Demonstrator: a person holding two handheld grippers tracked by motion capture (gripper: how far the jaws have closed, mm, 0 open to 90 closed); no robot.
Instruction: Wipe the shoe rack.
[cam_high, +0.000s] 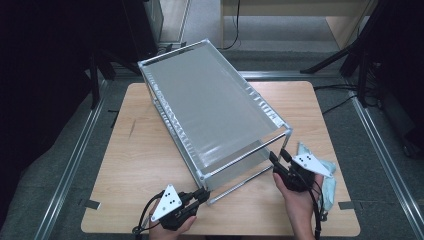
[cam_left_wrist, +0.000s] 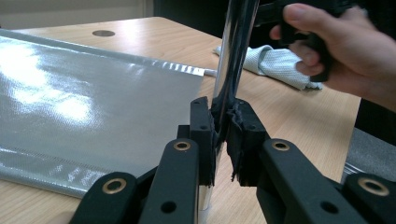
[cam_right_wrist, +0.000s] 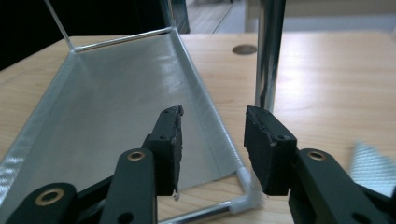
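Rack (cam_high: 210, 107) of chrome tubes with two grey fabric shelves stands slantwise on the wooden worktop (cam_high: 135, 160). Left hand-held gripper (cam_high: 202, 196) pinches its near corner post (cam_left_wrist: 233, 56); right hand-held gripper (cam_high: 278, 161), jaws spread, sits beside the other near post (cam_right_wrist: 267, 56). Pale cloth (cam_high: 327, 182) lies just right.

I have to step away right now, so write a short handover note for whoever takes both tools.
Left tool: shut on the rack's near left upright post, steadying it.
Right tool: open, nothing between its pads, close to the near right post.
Rack: a two-tier metal frame with grey fabric shelves, standing on the wooden table. A light cloth lies by the right hand.
Done: left post gripped.
Left: probably grip the right post.
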